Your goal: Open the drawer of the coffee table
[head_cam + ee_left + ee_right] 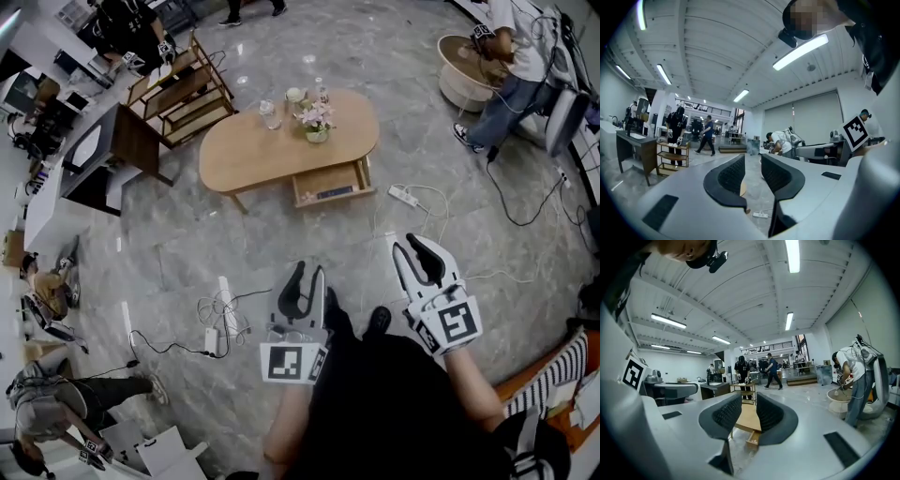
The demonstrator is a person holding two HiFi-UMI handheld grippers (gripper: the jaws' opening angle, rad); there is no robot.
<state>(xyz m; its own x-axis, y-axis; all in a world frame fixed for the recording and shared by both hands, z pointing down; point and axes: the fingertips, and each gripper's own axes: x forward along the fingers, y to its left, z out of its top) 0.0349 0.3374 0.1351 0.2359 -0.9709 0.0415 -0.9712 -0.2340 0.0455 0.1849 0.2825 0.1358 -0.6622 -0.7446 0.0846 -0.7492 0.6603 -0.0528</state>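
Note:
The oval wooden coffee table stands on the grey floor ahead of me, and its drawer is pulled out at the front right. Both grippers hang well short of it, over the floor. My left gripper keeps a narrow gap between its jaws, with nothing in it. My right gripper is likewise slightly open and empty. In the right gripper view the table and the open drawer show between the black pads. Only a sliver of the table appears in the left gripper view.
A flower vase and glasses stand on the table. A power strip and its cables lie right of the drawer, and more cables lie left of my left gripper. A wooden shelf is at back left; a person bends at back right.

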